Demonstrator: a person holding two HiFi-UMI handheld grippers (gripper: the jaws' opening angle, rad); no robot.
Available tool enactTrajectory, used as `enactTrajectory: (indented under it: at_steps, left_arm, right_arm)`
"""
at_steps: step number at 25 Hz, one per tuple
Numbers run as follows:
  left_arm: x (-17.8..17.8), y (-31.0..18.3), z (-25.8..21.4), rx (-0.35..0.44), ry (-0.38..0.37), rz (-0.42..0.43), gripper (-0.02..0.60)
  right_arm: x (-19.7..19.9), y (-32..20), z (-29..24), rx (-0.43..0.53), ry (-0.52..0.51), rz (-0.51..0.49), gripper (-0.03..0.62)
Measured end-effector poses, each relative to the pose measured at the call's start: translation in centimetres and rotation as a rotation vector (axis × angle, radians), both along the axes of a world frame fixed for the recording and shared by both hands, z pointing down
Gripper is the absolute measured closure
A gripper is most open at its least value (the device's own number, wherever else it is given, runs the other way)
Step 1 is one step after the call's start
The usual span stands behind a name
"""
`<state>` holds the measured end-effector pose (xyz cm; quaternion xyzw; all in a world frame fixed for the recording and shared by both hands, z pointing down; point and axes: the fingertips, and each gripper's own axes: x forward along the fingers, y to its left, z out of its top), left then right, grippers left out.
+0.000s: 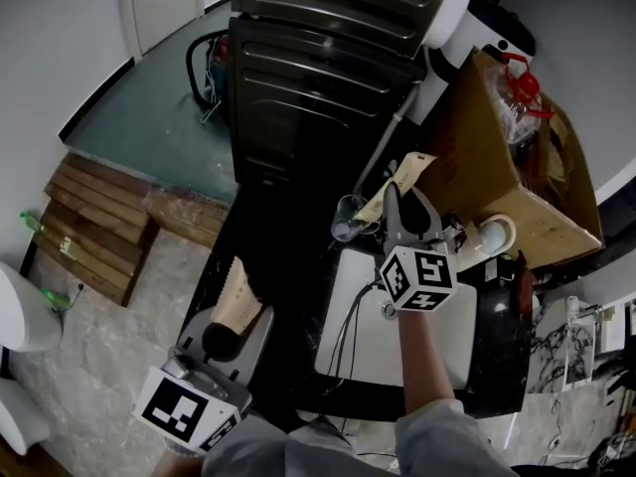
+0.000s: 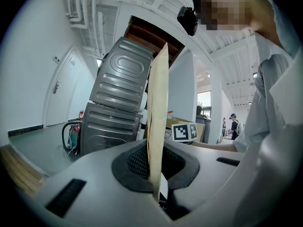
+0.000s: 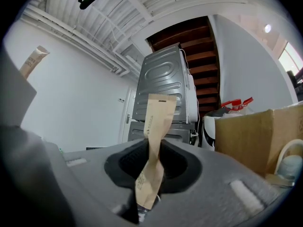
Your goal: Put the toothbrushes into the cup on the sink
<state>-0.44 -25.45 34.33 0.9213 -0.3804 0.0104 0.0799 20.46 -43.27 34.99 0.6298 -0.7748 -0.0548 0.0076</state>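
Each gripper holds a toothbrush in a tan paper wrapper. My left gripper (image 1: 237,316), low at the left, is shut on one wrapped toothbrush (image 1: 236,286) that stands upright between its jaws (image 2: 157,122). My right gripper (image 1: 403,215) is shut on the other wrapped toothbrush (image 1: 406,174), whose wrapper is twisted at the pads (image 3: 154,126). A clear glass cup (image 1: 348,219) stands on the dark counter at the back left corner of the white sink (image 1: 348,341). The right gripper's tip is just right of the cup and a little above it.
A dark washing machine (image 1: 318,78) stands behind the cup. An open cardboard box (image 1: 517,177) with a red-capped bottle sits at the right, and a white mug (image 1: 498,235) is beside the sink. Cables hang over the sink's front. Wooden slats (image 1: 94,222) lie at the left.
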Motion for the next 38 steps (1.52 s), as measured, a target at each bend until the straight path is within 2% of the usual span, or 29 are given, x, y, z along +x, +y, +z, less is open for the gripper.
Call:
enactTrajectory:
  at_steps: [23,38]
  left_arm:
    - [-1.9,-0.9,1.3,-0.026,-0.010,-0.040,0.572]
    - [-2.1,-1.0,1.5,-0.030,-0.005,-0.044,0.572]
  right_arm:
    - [-0.6,-3.5,8.3,-0.132,0.040,0.016,0.523]
    - [-1.4,-4.2,11.2,-0.210,0.083,-0.010,0.523]
